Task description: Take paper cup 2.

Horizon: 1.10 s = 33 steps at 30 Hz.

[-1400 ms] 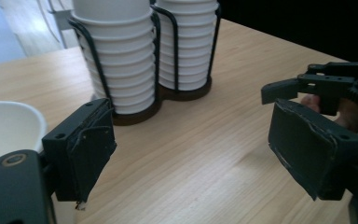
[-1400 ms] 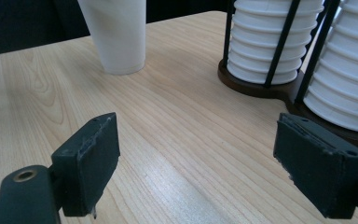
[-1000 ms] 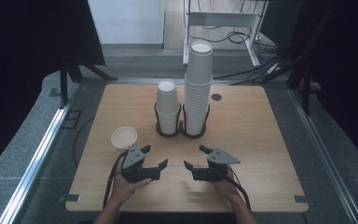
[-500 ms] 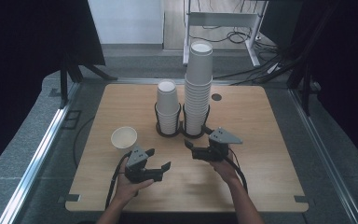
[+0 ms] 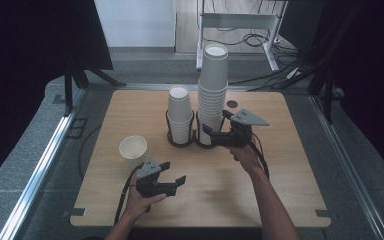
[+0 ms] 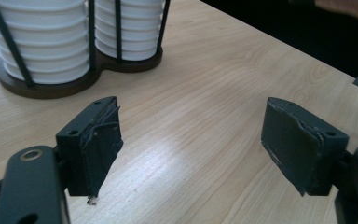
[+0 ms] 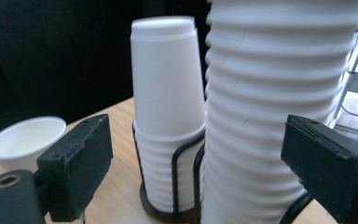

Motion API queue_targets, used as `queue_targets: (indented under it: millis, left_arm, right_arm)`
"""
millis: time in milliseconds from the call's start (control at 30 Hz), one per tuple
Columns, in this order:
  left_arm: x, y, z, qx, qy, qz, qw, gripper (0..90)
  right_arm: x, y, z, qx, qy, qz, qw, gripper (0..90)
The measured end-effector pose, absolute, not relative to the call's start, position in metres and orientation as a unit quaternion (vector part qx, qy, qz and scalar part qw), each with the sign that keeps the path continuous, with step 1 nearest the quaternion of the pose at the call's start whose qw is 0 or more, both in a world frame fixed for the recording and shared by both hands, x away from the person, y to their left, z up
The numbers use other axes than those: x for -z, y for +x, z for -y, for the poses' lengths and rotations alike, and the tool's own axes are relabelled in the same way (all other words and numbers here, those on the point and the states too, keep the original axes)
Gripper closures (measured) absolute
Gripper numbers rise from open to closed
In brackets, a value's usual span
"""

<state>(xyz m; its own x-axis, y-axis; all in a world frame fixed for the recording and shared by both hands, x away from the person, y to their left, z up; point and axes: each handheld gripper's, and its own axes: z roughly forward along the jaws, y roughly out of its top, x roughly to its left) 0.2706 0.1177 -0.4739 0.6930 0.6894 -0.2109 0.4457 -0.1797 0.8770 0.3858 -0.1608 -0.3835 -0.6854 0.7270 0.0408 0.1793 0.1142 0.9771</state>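
Both grippers are black. The right gripper (image 5: 214,134) carries a grey three-cornered plate on top. The left gripper (image 5: 172,176) has worn, torn pads (image 6: 103,140) and a thin black cable. The forearms are bare.

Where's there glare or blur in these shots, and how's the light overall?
High view: soft, even light, dark surroundings. Left gripper view: a pale sheen on the table between the jaws; the cup holder slightly soft. Right gripper view: the tall cup stack bright, nearly washed out, the jaws a little blurred.
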Motion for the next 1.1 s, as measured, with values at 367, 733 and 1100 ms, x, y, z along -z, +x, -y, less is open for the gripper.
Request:
queue_targets:
  millis: [367, 733, 1100]
  left_arm:
    - [0.478, 0.271, -0.112, -0.109, 0.764, -0.371, 0.517, 20.8]
    - [0.481, 0.27, -0.111, -0.101, 0.77, -0.368, 0.511, 22.8]
    - [0.479, 0.271, -0.115, -0.092, 0.778, -0.361, 0.505, 22.9]
  right_arm:
    - [0.362, 0.41, 0.174, -0.59, 0.335, -0.695, 0.238, 1.9]
    - [0.35, 0.44, 0.167, -0.577, 0.338, -0.706, 0.232, 0.0]
    - [0.338, 0.462, 0.155, -0.576, 0.343, -0.709, 0.218, 2.6]
